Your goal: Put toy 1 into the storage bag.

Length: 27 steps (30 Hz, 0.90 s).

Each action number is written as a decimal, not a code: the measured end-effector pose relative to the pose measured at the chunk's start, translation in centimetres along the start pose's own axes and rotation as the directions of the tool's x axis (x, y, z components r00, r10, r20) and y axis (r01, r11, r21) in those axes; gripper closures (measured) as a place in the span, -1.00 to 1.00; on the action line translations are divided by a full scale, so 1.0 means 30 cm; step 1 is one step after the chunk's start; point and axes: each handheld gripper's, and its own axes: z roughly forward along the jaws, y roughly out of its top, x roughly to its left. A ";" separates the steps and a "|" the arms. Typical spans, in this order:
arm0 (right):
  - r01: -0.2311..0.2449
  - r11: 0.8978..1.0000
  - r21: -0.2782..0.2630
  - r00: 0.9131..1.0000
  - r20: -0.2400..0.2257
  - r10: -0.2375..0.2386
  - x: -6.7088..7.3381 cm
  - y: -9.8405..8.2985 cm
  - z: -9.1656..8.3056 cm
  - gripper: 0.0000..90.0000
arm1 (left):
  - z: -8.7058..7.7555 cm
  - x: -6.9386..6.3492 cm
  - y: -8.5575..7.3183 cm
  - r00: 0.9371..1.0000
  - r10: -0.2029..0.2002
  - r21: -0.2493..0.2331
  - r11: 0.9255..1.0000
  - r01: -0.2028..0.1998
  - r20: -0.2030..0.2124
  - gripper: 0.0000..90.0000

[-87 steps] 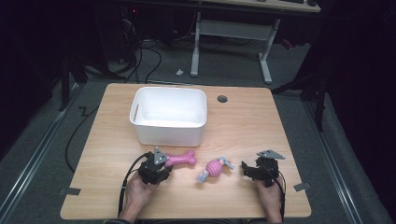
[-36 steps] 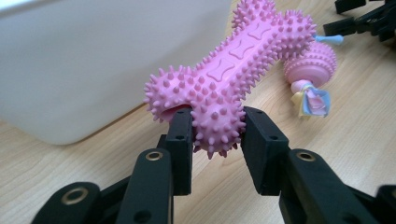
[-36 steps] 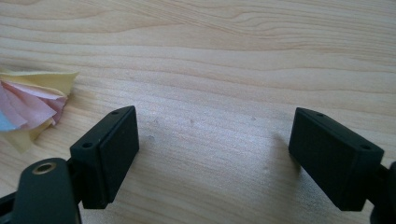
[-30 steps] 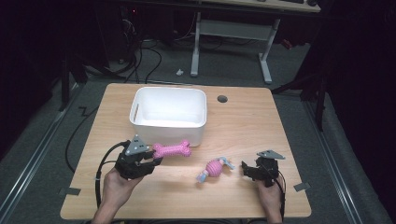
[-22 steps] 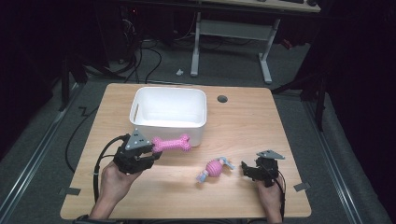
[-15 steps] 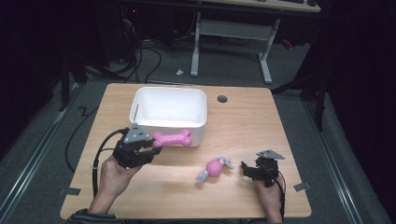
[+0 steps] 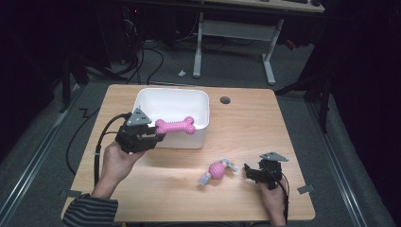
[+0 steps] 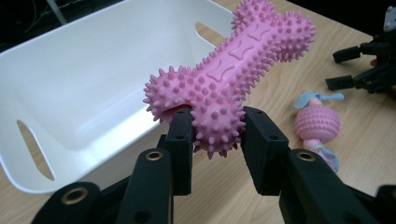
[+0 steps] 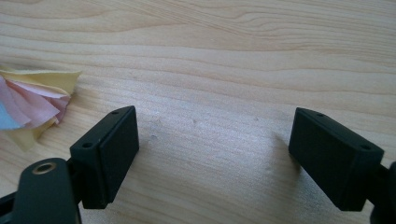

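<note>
Your left gripper (image 7: 153, 136) clamps one knobbed end of the pink bone toy (image 7: 176, 126), holding it at the white bin (image 7: 203, 101) rim for dropping in, while your right gripper (image 7: 249, 172) rests wide open beside the pink ball toy (image 7: 218, 170).

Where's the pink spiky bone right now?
In the high view the pink spiky bone is clamped by one end in the left gripper, at the white bin's front rim.

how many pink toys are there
2. The spiky pink bone is held in the left gripper at the white bin's front rim; the pink ball toy lies on the table near the right gripper.
</note>
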 end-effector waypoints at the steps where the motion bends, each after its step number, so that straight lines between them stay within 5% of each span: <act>1: -0.001 1.000 0.001 1.000 0.000 0.001 0.000 0.000 0.000 -0.64 | 0.000 0.004 0.006 1.000 -0.001 -0.001 1.000 0.001 -0.001 0.45; 11: 0.001 1.000 0.001 1.000 -0.002 -0.001 0.000 0.000 0.000 -0.64 | 0.032 0.052 0.061 1.000 0.010 0.028 1.000 -0.009 -0.018 0.45; 27: 0.002 1.000 0.000 1.000 -0.001 -0.002 0.001 0.000 0.000 -0.64 | 0.091 0.107 0.080 0.999 0.003 0.082 0.997 0.001 -0.041 0.45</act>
